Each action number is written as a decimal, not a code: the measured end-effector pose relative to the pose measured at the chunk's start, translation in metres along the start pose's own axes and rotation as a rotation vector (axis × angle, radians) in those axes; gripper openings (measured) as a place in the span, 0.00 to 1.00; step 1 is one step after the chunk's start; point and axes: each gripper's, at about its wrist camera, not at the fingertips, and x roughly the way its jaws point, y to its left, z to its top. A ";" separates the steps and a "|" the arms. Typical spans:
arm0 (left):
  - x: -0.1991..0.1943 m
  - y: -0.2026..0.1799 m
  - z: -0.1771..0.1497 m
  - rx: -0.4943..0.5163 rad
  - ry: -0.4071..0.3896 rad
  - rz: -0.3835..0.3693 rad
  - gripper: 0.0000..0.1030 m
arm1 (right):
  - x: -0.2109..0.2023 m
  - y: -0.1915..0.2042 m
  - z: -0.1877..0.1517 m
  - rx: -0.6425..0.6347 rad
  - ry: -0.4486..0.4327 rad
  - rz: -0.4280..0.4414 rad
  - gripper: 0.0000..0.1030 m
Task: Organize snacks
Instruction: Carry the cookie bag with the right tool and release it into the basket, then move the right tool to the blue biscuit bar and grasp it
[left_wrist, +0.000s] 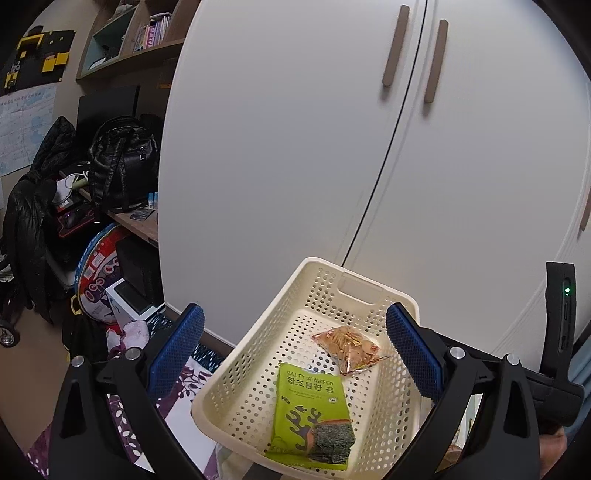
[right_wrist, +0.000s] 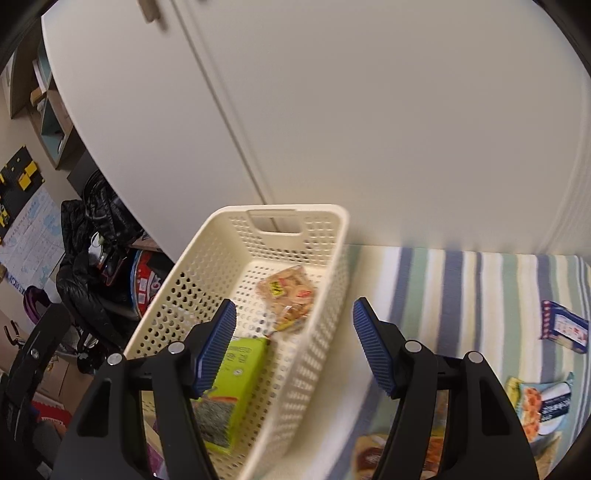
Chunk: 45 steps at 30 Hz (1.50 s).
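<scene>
A cream perforated basket stands in front of white cupboard doors. Inside lie a green seaweed packet and a clear bag of tan crackers. My left gripper is open above the basket, blue pads wide apart, nothing held. My right gripper is open too, straddling the basket's right wall with its left finger inside over the seaweed packet. Loose snack packets lie on the striped cloth: a blue one, a teal one and one behind my right finger.
White cupboard doors rise right behind the basket. A striped cloth covers the surface to the right. Left of the basket sit a black bag, dark jackets, a desk and shelves. Purple floral fabric lies lower left.
</scene>
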 end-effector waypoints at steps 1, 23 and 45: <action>-0.001 -0.005 0.000 0.012 -0.001 -0.011 0.97 | -0.006 -0.007 -0.002 0.004 -0.004 -0.011 0.64; -0.003 -0.138 -0.052 0.258 0.155 -0.377 0.97 | -0.106 -0.188 -0.078 0.241 -0.003 -0.274 0.81; 0.032 -0.166 -0.099 0.336 0.334 -0.441 0.97 | -0.034 -0.320 -0.029 0.329 0.068 -0.227 0.85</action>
